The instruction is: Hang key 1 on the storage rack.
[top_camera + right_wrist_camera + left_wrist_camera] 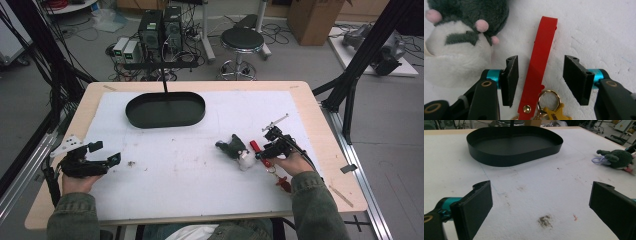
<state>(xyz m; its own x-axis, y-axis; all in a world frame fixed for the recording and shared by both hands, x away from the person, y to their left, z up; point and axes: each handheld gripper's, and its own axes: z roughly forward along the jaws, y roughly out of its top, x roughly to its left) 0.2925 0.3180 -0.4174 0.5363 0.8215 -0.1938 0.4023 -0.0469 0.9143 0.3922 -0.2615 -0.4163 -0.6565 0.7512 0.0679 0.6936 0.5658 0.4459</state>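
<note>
Right gripper view: my right gripper straddles the red strap, jaws part-open, pads clear of it on both sides. The strap lies flat on the white mat, just beside the plush toy. My left gripper rests well apart, jaws wide, holding nothing.

We are in a lab or robotics workshop. Behind the pale wooden table with its white foam mat, black computer towers stand on the grey floor amid tangled cables. We see a round black stool on a chrome base, black metal frame struts and a brown cardboard box.
</note>
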